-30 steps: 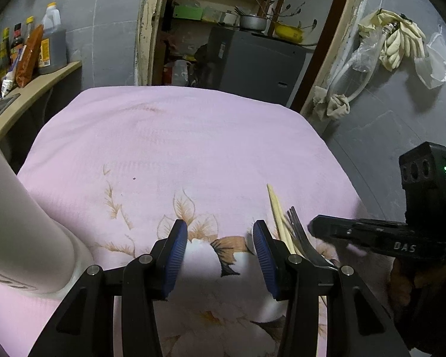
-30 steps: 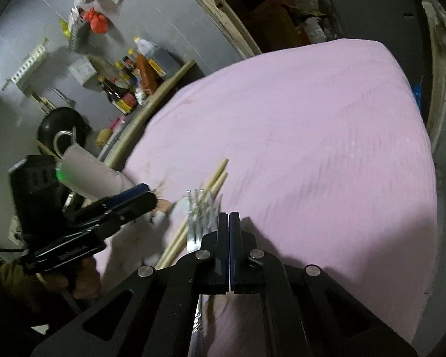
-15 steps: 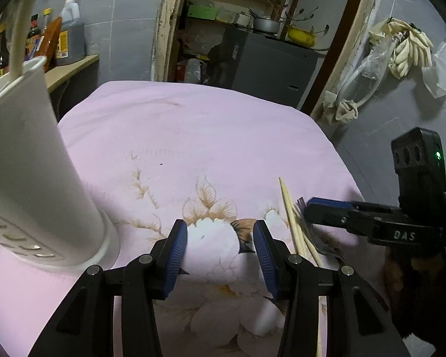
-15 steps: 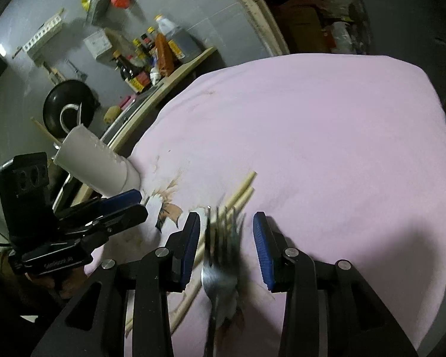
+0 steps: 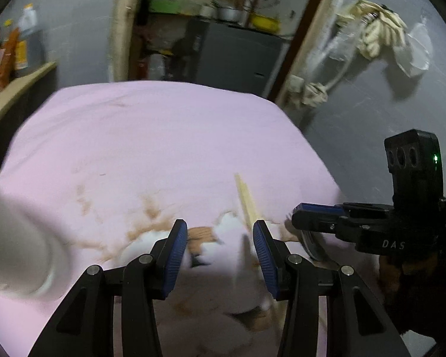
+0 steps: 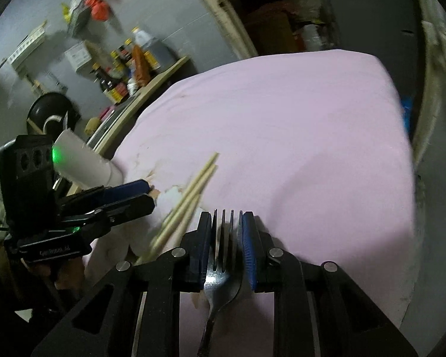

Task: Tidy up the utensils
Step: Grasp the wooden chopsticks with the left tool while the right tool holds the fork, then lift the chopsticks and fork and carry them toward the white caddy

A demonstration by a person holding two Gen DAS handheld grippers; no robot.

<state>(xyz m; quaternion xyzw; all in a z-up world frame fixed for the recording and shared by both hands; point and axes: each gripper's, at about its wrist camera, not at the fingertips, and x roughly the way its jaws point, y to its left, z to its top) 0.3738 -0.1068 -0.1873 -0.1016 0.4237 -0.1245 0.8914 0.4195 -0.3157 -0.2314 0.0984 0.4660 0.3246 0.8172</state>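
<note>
At the far left stood the white utensil holder (image 6: 83, 163), nothing visibly in it. The left tongs (image 5: 220, 253) gaped empty over the pink-clothed table (image 6: 282, 113). The chopsticks (image 6: 190, 190) lay loose alongside. The right tongs (image 6: 225, 244) had just been closing around the fork (image 6: 223, 270); sorting looked barely begun.

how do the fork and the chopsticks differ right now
The fork is shiny metal with tines; the chopsticks are plain pale wooden sticks. The fork sits between the right gripper pads, which have just been closing on it; the chopsticks lie free on the pink cloth. Both point roughly the same way.
</note>
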